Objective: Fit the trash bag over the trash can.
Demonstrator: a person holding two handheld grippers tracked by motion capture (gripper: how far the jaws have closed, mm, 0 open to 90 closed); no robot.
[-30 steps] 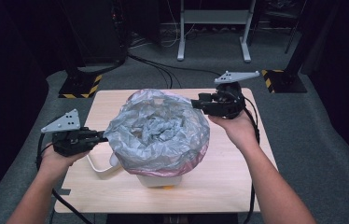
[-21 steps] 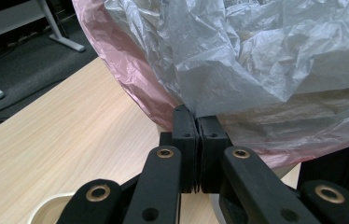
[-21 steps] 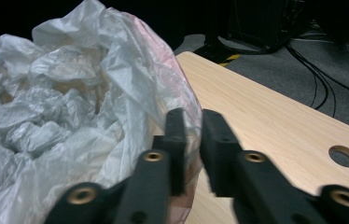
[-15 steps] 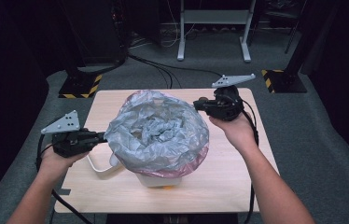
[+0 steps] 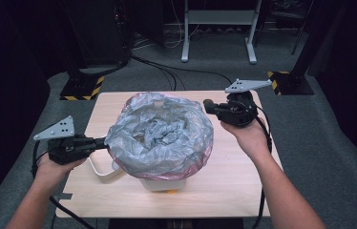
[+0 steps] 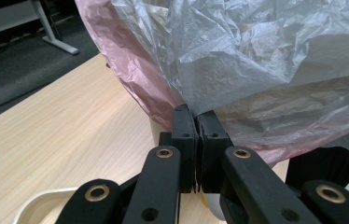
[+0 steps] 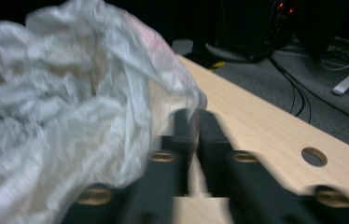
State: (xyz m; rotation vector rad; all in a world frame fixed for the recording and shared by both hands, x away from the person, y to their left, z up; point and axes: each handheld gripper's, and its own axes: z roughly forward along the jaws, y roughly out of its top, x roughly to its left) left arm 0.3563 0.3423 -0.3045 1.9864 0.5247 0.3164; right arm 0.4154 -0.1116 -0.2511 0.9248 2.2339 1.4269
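Note:
A crumpled grey plastic bag [image 5: 160, 136] bulges over a white bin [image 5: 162, 183] at the table's middle, with a pink bag [image 5: 201, 160] under it. My left gripper [image 5: 103, 142] is shut on the grey bag's left edge; in the left gripper view its jaws [image 6: 196, 122] meet on the film [image 6: 280, 56], the pink bag [image 6: 130, 70] behind. My right gripper [image 5: 206, 105] hovers at the bag's right rim. Its jaws [image 7: 195, 122] have just been opening and stand a narrow slit apart. The blurred bag [image 7: 46, 107] lies against the left jaw, nothing pinched.
The wooden table [image 5: 243, 191] has bare room at its right and front. A cream loop-shaped handle [image 5: 99, 169] lies left of the bin. Beyond the table are floor cables [image 5: 167, 71], a white stand [image 5: 217, 28] and yellow-black striped bases [image 5: 83, 88].
The right gripper has drawn slightly back from the bag's right rim. The left gripper and the bag have kept still.

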